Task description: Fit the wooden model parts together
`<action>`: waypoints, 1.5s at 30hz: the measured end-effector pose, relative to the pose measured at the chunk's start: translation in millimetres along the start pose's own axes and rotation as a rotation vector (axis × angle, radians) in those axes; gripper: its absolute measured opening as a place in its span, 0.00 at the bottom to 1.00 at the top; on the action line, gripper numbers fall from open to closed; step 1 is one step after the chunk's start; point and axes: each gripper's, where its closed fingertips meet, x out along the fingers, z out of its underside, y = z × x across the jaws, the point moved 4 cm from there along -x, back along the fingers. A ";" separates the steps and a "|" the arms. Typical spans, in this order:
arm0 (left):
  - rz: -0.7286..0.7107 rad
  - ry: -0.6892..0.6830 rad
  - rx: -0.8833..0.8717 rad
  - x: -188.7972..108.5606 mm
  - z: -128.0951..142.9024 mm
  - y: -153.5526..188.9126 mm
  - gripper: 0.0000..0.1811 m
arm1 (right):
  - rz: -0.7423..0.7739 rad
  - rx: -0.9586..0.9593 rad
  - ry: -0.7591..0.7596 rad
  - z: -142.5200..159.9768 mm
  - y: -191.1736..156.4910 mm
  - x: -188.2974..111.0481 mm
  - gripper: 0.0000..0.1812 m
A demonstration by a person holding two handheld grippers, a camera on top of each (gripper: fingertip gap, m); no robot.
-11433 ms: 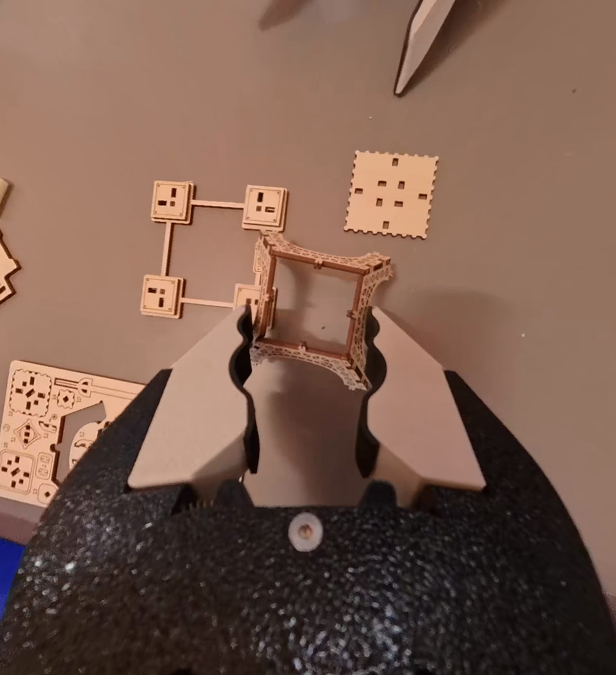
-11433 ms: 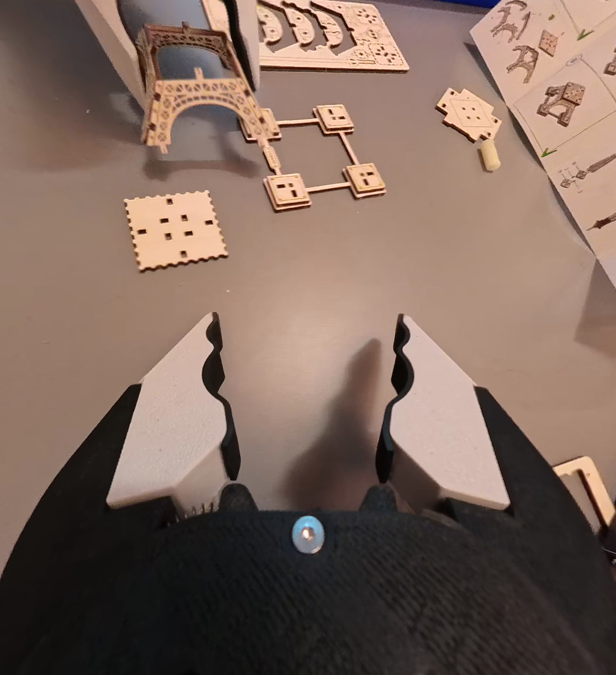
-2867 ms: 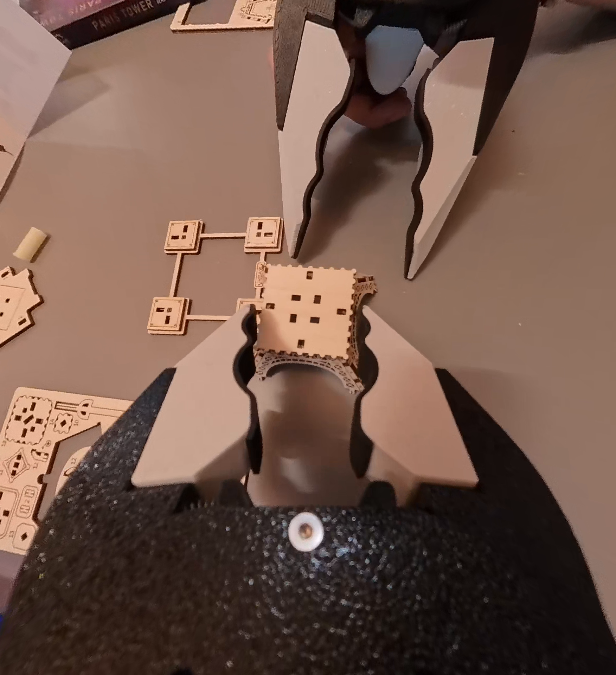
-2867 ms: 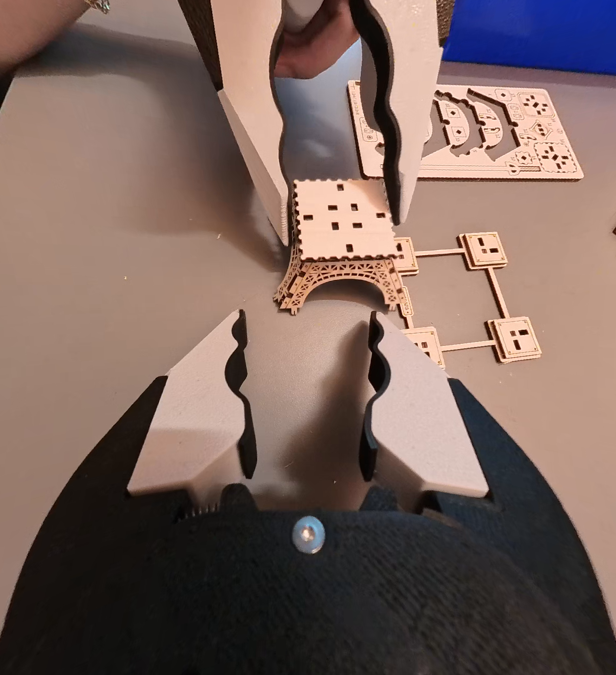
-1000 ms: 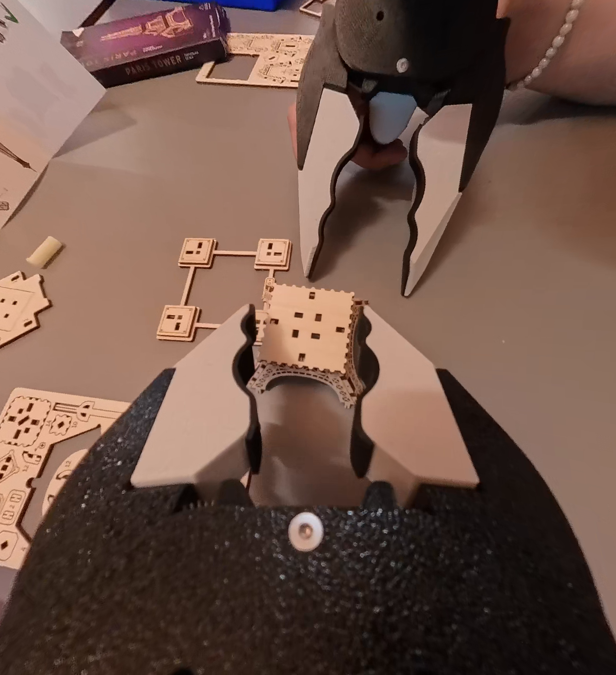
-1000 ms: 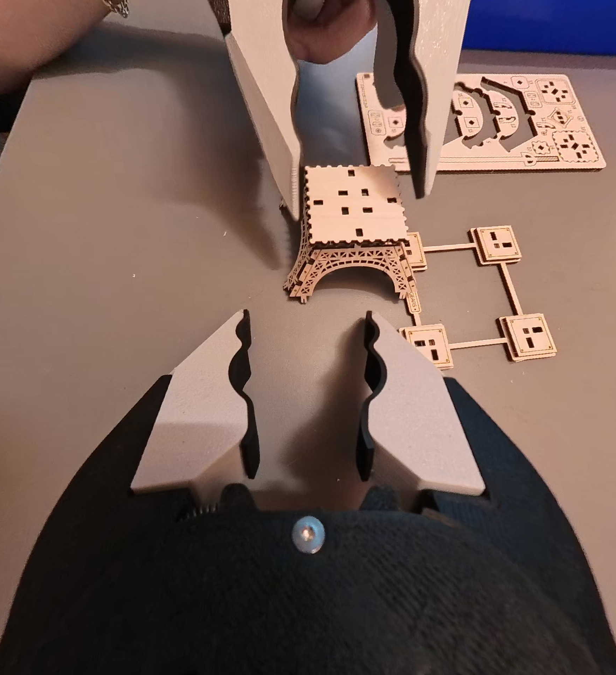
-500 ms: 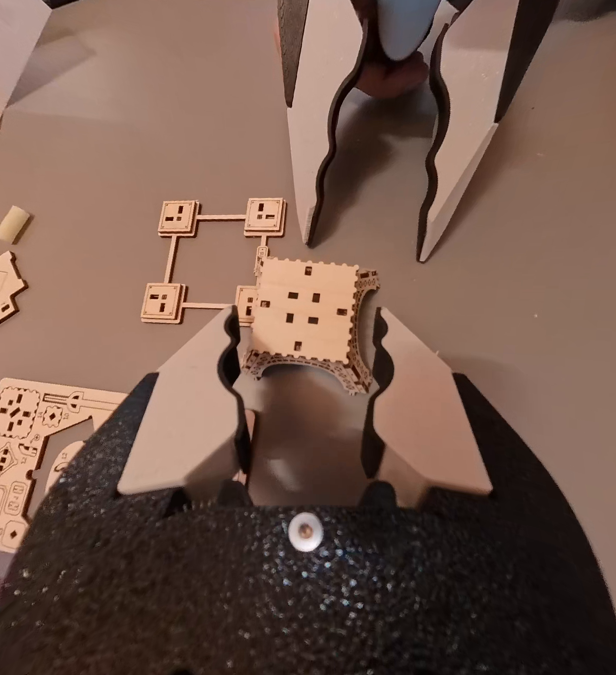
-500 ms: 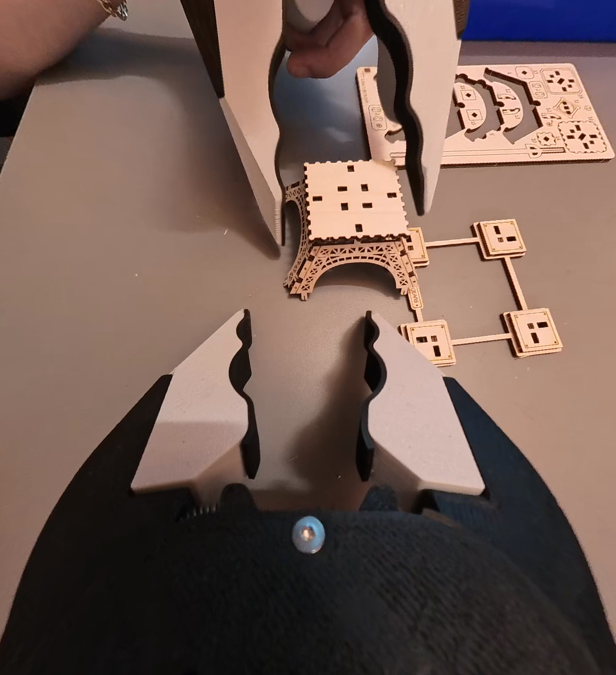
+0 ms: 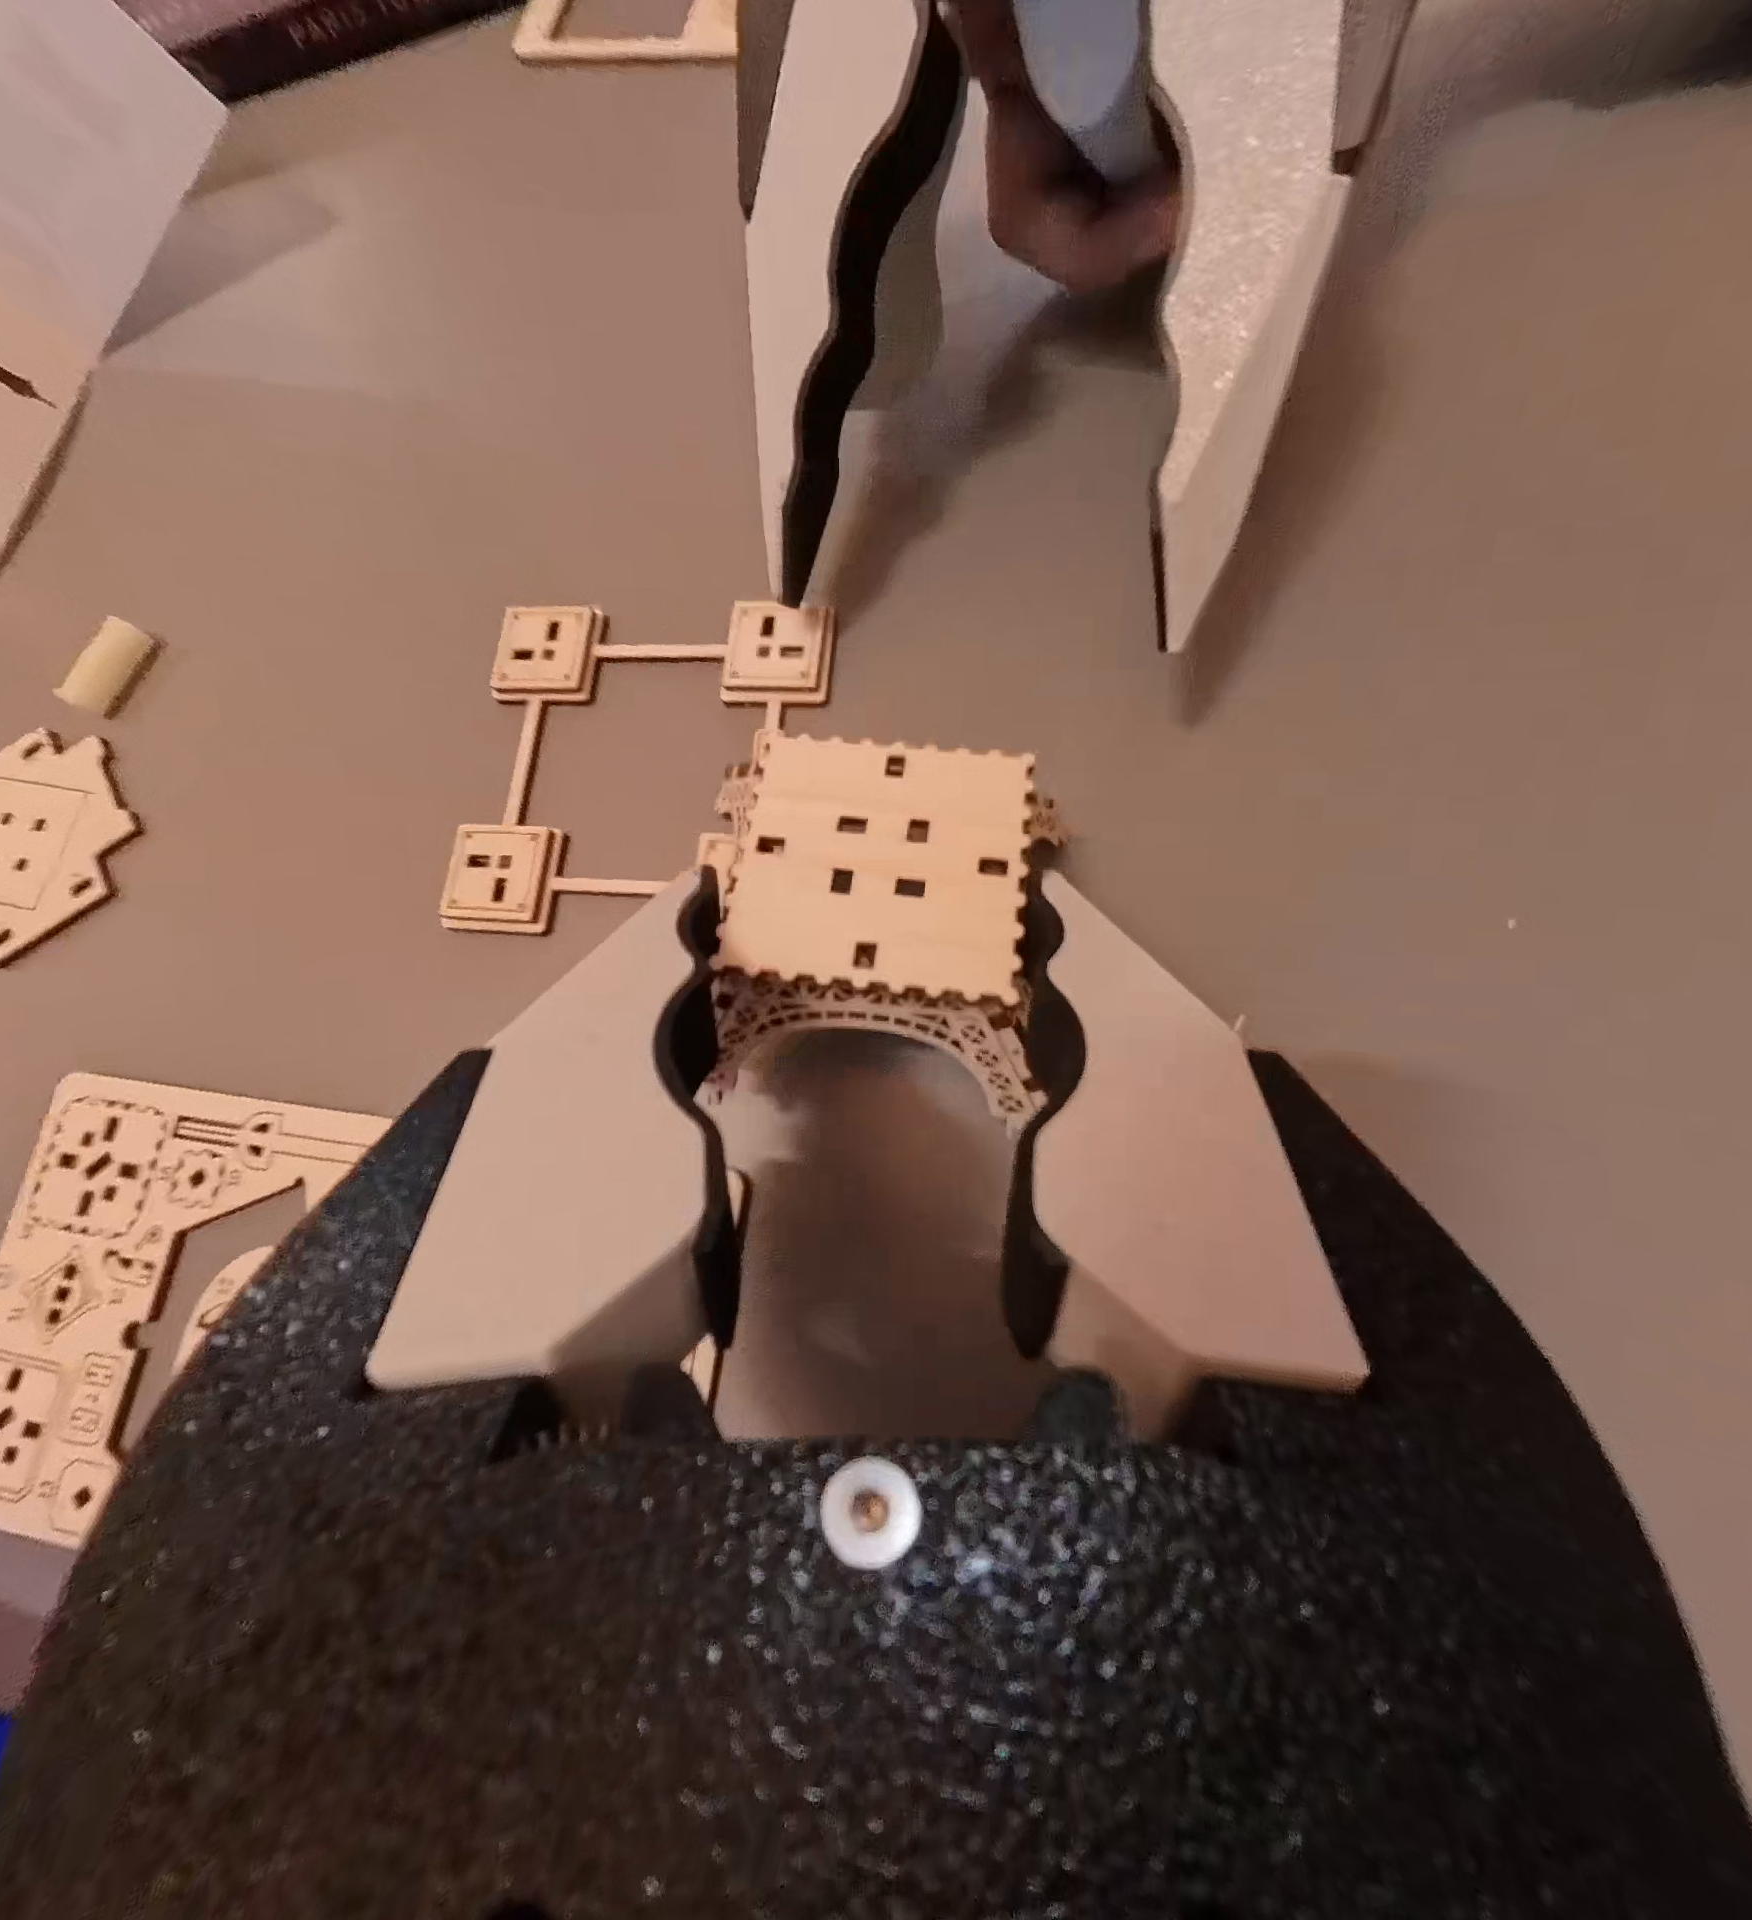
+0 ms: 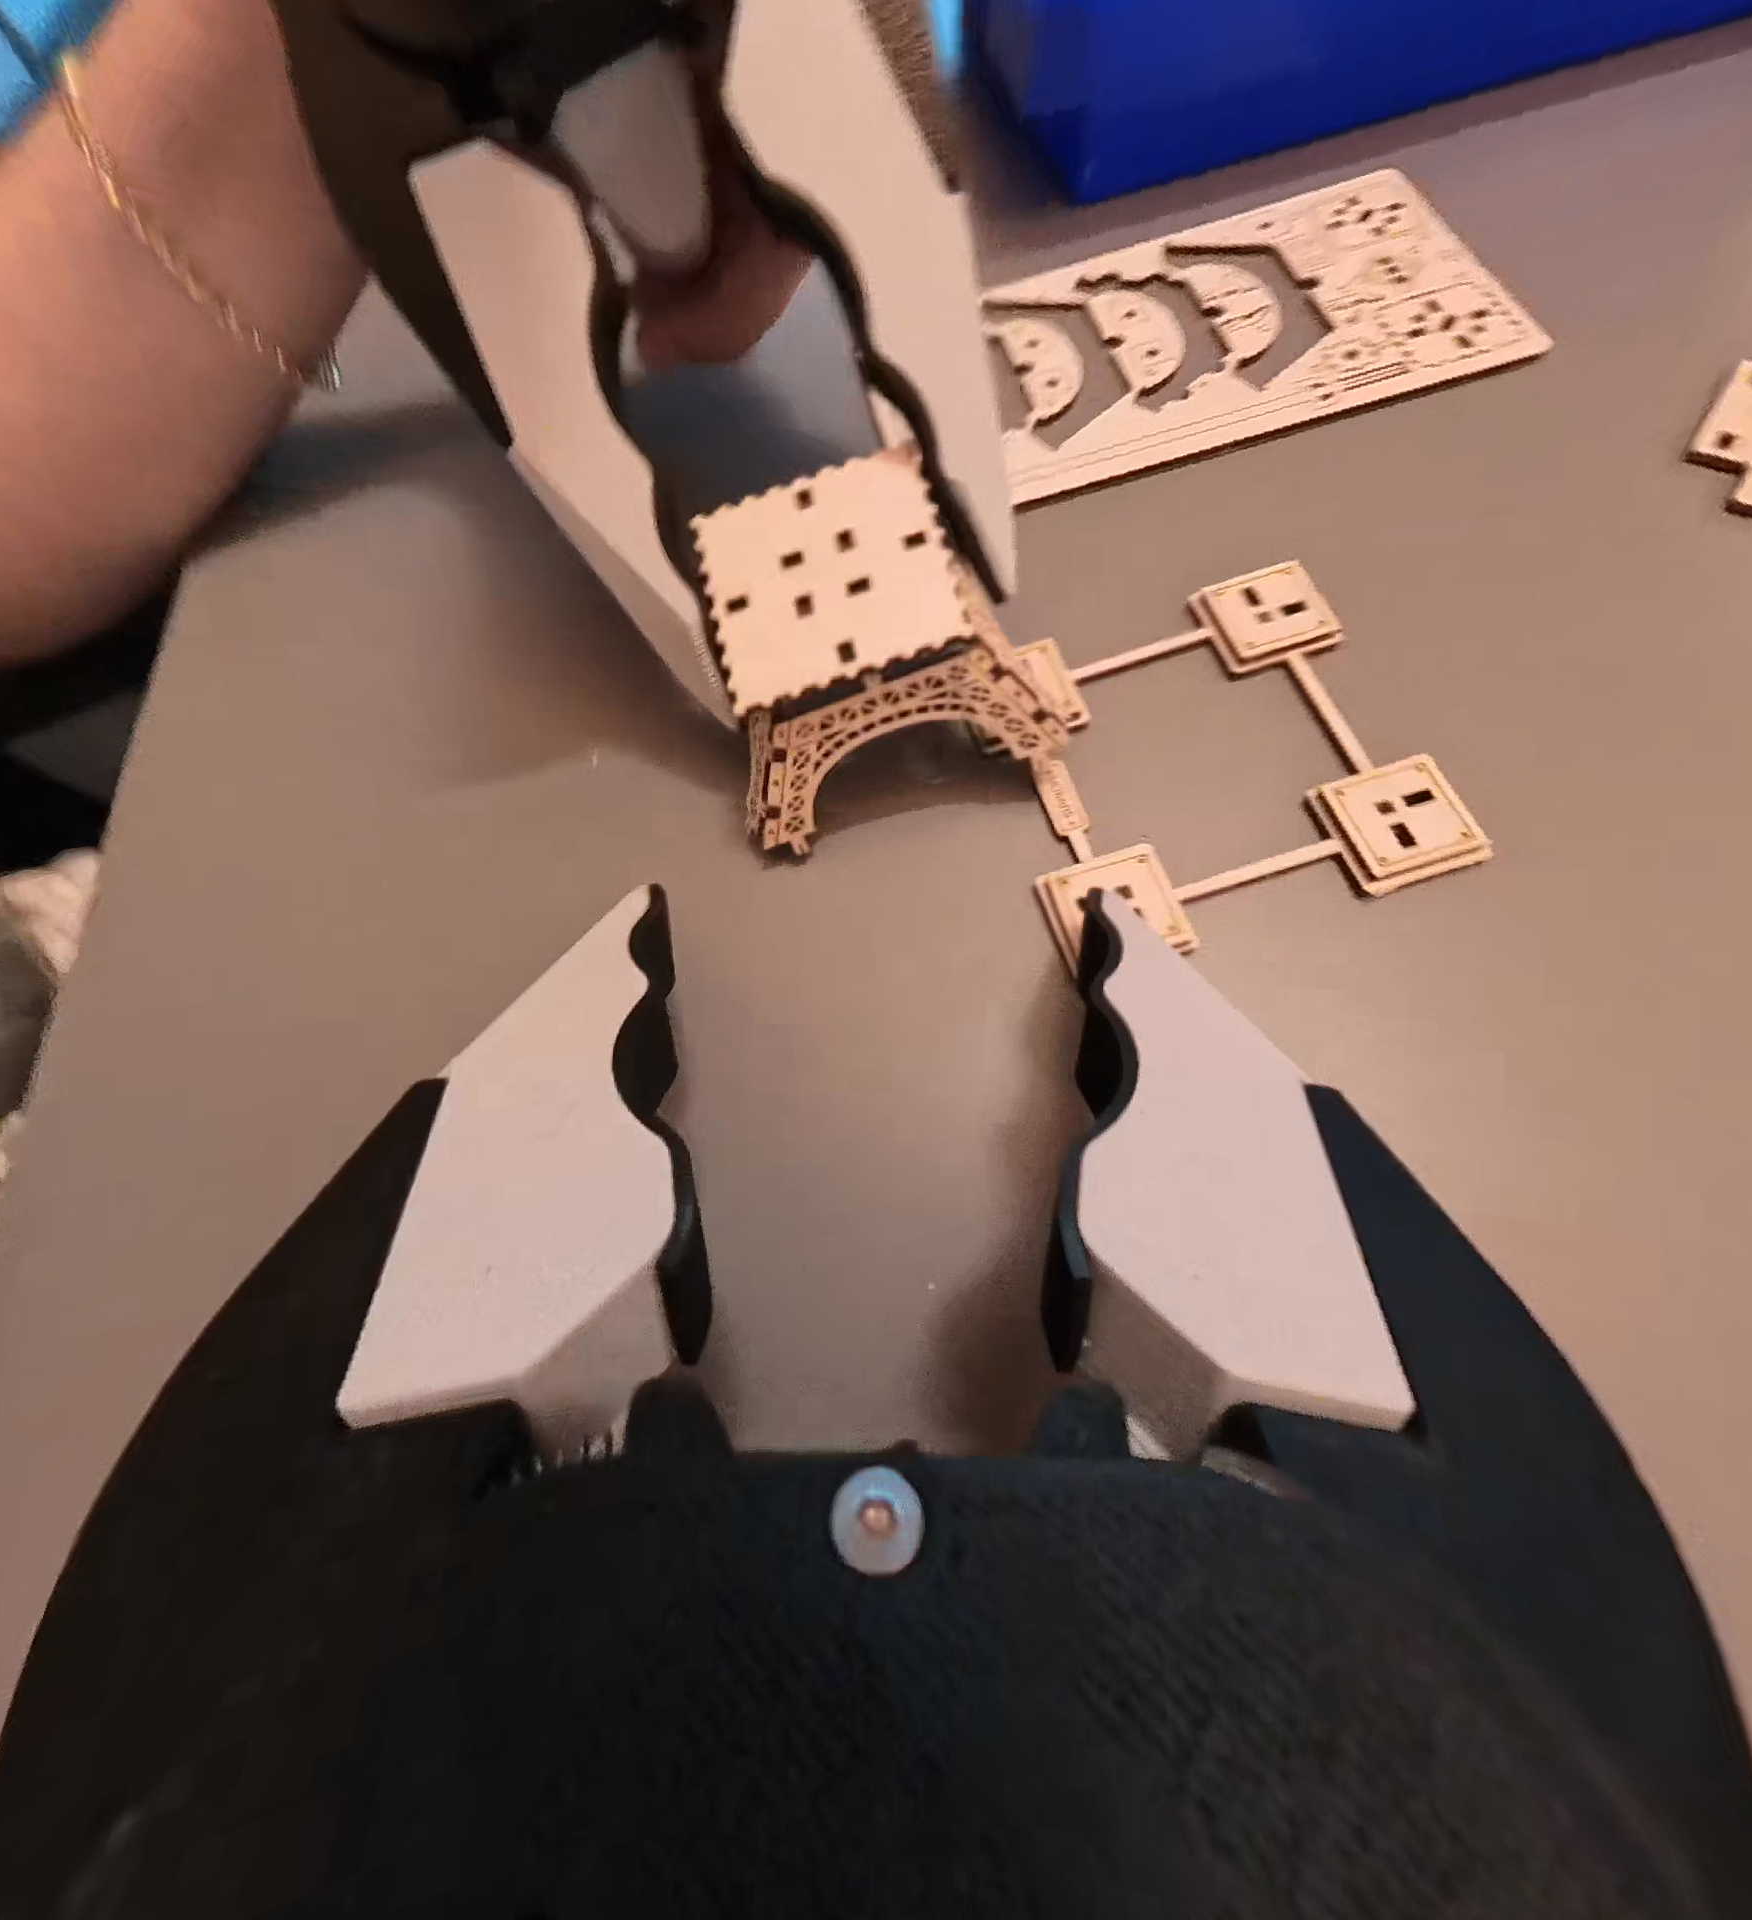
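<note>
The wooden tower base [image 9: 867,1023] stands on the grey table with a square slotted plate [image 9: 882,862] on top of it. My left gripper [image 9: 874,883] is shut on the base and plate, one finger on each side. The right wrist view shows the same grip on the tower base [image 10: 903,717] and plate [image 10: 830,587] by the left gripper [image 10: 851,644]. A flat four-pad square frame [image 9: 550,665] lies beside the base and touches it. My right gripper [image 10: 872,909] is open and empty, facing the model. One of its fingertips [image 9: 789,582] is at the frame's nearest pad [image 10: 1111,894].
A punched part sheet [image 9: 72,1299] lies at the near left, and another sheet [image 10: 1267,332] lies behind the model. A cross-shaped wooden piece [image 9: 15,842], a small pale cylinder [image 9: 108,665] and instruction paper [image 9: 20,260] are at the left. A blue box [image 10: 1319,83] and a forearm [image 10: 72,364] are beyond. The gap from one gripper's tips to the other's is roughly 5 centimeters. Left tips and right tips are each some 20 centimeters from the small pale cylinder [image 9: 108,665].
My left gripper, open around the model half a second ago, has closed on it again. My right gripper has swung over, bringing one fingertip to a pad of the square frame.
</note>
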 end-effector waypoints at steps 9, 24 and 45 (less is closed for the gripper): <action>0.005 0.008 -0.019 1.9 3.5 -1.1 0.30 | -0.068 0.281 0.174 -10.8 15.1 -13.4 0.41; -0.018 0.063 -0.037 6.7 -3.8 -6.3 0.30 | -0.158 0.513 0.307 -11.9 26.9 -22.9 0.38; -0.083 0.214 -0.055 -23.3 -22.1 -16.3 0.30 | -0.544 0.772 0.617 -42.3 9.7 -33.0 0.38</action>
